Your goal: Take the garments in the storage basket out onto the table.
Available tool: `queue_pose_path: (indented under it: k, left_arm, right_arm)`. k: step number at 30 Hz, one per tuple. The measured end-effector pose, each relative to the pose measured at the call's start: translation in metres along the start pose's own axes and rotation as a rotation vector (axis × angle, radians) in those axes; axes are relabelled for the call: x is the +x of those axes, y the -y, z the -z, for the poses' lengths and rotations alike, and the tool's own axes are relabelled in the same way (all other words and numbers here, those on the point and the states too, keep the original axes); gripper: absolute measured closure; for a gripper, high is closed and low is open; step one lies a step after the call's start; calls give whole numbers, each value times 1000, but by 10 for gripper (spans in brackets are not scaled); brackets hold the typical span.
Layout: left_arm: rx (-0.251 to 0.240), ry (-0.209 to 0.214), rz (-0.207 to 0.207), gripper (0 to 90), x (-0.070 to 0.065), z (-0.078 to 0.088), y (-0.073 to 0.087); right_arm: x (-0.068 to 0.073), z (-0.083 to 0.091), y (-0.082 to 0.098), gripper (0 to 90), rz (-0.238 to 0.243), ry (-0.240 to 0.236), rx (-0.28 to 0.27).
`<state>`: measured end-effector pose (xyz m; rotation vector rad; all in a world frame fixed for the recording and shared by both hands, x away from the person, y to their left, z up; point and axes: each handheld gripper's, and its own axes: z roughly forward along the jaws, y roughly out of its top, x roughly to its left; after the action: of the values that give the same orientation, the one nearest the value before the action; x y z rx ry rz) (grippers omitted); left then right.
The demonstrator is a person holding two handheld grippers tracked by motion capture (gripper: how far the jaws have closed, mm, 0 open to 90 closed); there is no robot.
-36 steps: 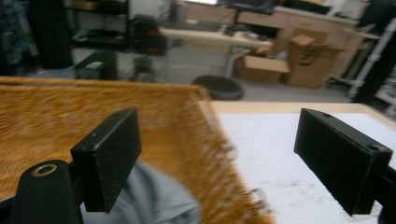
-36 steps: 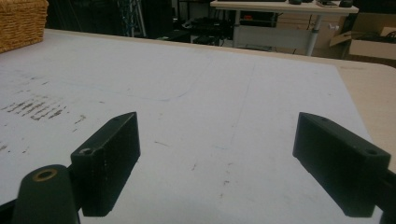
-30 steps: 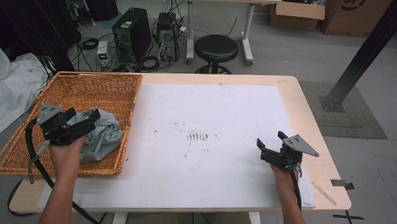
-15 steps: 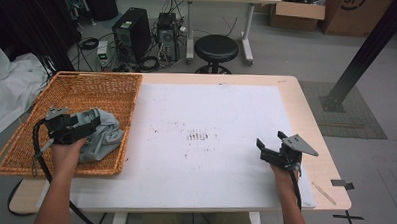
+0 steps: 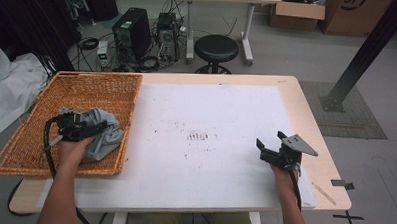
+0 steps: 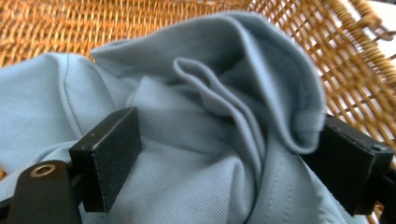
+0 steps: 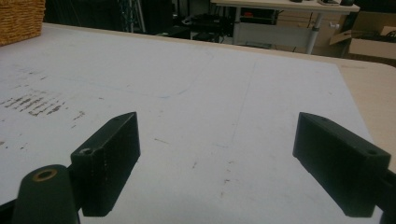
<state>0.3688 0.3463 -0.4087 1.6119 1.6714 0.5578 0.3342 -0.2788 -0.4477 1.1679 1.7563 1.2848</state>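
Left tongs [image 6: 224,172] gape around the grey-blue cloth [image 6: 196,121], perhaps touching folds the high view blurs; right tongs [image 7: 229,163] gape empty.

A light wooden desk [image 5: 307,103] with rounded corners carries a large white sheet [image 5: 205,142] that covers most of its top, leaving a bare wooden strip along the right and far edges. The sheet is scuffed with small dark marks near its middle. At the left end of the desk rests a shallow woven wicker basket [image 5: 82,88], its right side touching or slightly overlapping the sheet's left edge.
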Motion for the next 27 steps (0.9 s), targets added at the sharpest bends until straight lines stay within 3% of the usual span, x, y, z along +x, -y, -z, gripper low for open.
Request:
queue_pose_path:
  k: [4,8,13,17,22,24,25,27]
  left_arm:
    - [29,-31,-1,116,-1,-10,2]
    - [54,-61,-25,2,-2,-20,5]
    - [53,-81,-22,2,-1,-26,5]
    - [66,-104,-47,2,-4,-29,5]
    - [109,-166,-94,7,-8,-35,5]
    - [114,-182,-99,35,-10,-37,4]
    - [119,-210,-106,49,-12,-38,4]
    - [119,-211,-104,99,-11,-36,3]
  right_arm:
    - [0,0,0,143,2,1,3]
    - [1,0,0,143,6,3,5]
    - [2,-1,0,143,14,6,11]
    - [2,-1,-1,143,19,5,14]
    - [2,-1,0,143,19,5,13]
    - [2,-1,-1,144,20,5,14]
    - [2,-1,-1,144,21,5,16]
    - [2,-1,-1,143,22,6,15]
